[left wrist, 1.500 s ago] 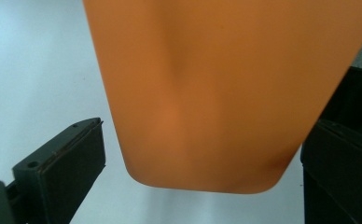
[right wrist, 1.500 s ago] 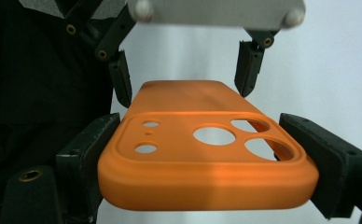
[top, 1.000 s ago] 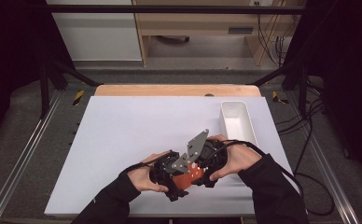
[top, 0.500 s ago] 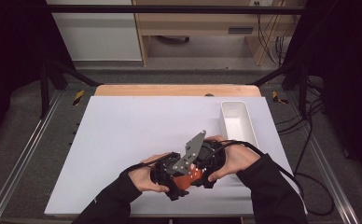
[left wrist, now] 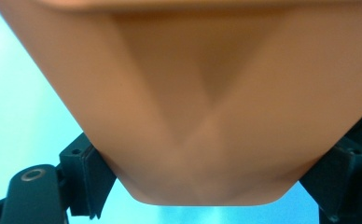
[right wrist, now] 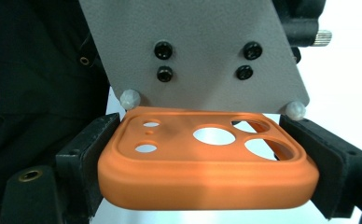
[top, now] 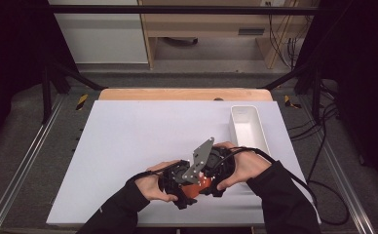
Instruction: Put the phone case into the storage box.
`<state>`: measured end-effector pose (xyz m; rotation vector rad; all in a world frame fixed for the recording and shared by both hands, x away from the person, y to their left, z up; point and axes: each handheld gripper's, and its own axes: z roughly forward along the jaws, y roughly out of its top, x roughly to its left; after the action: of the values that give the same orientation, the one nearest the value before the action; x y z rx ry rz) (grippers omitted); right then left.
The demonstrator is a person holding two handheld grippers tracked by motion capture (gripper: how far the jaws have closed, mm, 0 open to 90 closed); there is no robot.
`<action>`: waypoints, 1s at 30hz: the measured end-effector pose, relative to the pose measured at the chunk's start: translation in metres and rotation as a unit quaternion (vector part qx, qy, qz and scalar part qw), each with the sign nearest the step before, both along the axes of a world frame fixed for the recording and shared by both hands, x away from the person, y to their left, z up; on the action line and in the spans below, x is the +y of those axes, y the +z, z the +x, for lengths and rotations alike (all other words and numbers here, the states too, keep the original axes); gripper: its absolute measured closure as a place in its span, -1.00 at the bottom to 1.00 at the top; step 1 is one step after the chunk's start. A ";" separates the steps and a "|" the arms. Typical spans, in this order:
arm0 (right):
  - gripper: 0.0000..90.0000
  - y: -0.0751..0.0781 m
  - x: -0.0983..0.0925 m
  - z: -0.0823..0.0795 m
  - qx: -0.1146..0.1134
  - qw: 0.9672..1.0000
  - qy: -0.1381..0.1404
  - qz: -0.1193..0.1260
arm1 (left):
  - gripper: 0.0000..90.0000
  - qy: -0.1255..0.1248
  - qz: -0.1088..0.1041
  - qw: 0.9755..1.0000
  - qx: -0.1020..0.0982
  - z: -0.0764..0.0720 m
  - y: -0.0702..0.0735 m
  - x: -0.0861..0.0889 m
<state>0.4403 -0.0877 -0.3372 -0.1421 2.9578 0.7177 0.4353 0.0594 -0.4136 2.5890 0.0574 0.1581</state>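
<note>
An orange phone case (top: 198, 188), with several round camera holes (right wrist: 214, 135), hangs between both grippers just above the table's near middle. My right gripper (right wrist: 212, 168) is shut on it, a black pad pressed on each long side. My left gripper (left wrist: 212, 182) meets it from the other end. Its jaws have just been closing, and the case's blurred orange end (left wrist: 207, 116) sits between them, touching both pads (left wrist: 88, 175). In the high view, the left gripper (top: 186, 187) and right gripper (top: 211, 181) sit close together, each in a hand. The left one's grey plate (top: 201, 158) tilts up over them.
A long white tray (top: 245, 127) stands on the white table top (top: 128, 141) at the right, just beyond my right hand. A wooden strip (top: 177, 94) runs along the far edge. Cables trail off to the right (top: 318, 195).
</note>
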 end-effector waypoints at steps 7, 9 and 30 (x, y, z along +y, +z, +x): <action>-0.65 0.000 0.001 -0.001 -0.004 1.000 0.003 0.003 | -0.66 0.000 -0.003 1.000 0.003 0.000 -0.001 0.001; -0.65 0.000 0.001 -0.001 -0.004 1.000 -0.001 0.003 | -0.66 0.002 -0.004 1.000 0.000 0.001 -0.001 0.001; -0.88 0.009 -0.007 -0.001 -0.023 0.998 -0.030 0.056 | -0.65 0.024 -0.051 0.998 -0.008 0.007 0.004 0.017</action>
<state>0.4397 -0.0948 -0.3282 -0.0596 2.8563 0.8572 0.4421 0.0759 -0.4101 2.4851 0.1185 0.1893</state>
